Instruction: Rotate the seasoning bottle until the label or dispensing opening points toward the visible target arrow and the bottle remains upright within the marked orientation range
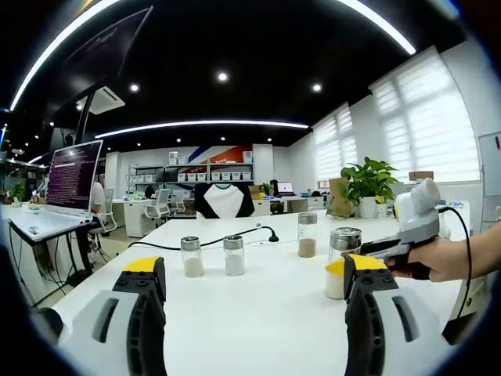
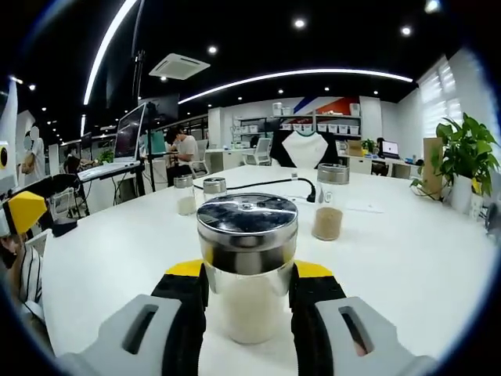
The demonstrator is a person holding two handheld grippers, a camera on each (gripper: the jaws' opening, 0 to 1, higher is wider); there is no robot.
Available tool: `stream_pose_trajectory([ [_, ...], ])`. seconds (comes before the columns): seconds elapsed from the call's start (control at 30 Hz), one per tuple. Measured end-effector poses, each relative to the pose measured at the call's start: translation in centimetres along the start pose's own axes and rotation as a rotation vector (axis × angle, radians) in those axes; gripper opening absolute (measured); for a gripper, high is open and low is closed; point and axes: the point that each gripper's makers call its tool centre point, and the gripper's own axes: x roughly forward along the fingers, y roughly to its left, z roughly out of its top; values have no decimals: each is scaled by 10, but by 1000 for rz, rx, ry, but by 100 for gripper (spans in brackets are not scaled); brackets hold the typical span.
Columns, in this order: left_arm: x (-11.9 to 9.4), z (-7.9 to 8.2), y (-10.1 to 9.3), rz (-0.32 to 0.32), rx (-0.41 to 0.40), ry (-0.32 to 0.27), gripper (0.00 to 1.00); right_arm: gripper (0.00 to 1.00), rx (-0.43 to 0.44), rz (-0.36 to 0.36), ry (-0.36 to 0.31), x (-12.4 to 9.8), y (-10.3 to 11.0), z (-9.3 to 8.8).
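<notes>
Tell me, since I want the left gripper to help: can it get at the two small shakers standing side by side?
Probably yes. The left gripper is open, and bare table lies between its jaws and the two small shakers. The right gripper, shut on the seasoning bottle, stands off to the side.

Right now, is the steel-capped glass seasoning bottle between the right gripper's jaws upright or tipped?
Upright: the steel-capped glass seasoning bottle stands base-down on the white table, cap level.

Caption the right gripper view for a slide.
Right gripper clamps a steel-lidded seasoning bottle upright on the white table.

bare white table [image 1: 266, 313] ahead, two small jars [image 1: 212, 255] and black cable [image 1: 235, 235] beyond
</notes>
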Motion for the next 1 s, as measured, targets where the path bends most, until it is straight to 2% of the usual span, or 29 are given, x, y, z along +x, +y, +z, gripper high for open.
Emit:
stream_pose_trajectory([
  [0.53, 1, -1, -1, -3, -6, 4, 100, 39, -4, 8, -14, 6, -5, 1],
  [1.0, 3, 0, 0, -5, -5, 4, 100, 39, -36, 102, -39, 7, -5, 2],
])
